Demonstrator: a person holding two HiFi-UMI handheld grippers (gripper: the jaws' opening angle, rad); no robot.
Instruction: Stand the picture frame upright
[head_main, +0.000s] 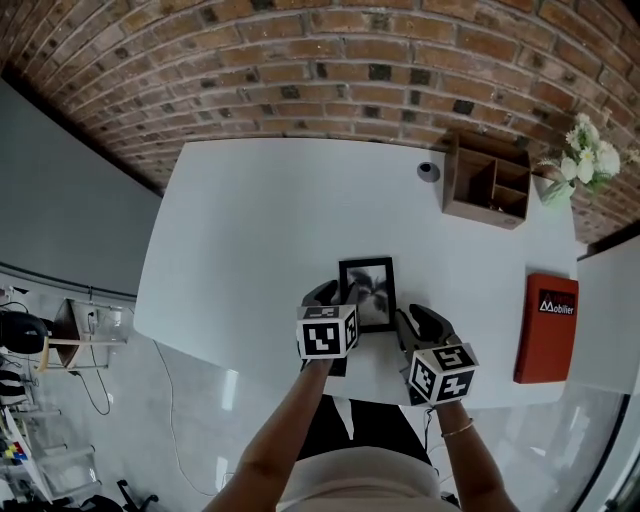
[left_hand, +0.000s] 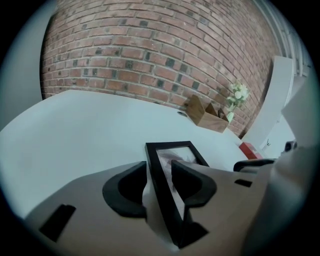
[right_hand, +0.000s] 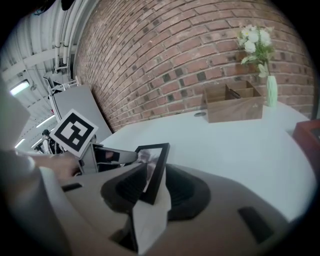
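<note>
The picture frame is black with a grey photo and sits near the front edge of the white table. My left gripper is shut on its left side; in the left gripper view the frame's edge runs between the pads of that gripper. My right gripper is shut on the frame's near right corner, and its own view shows the frame pinched in that gripper. Whether the frame's near end is lifted off the table I cannot tell.
A wooden desk organizer stands at the back right, with a vase of white flowers beside it. A small round grey object lies left of the organizer. A red box lies at the right edge. A brick wall is behind.
</note>
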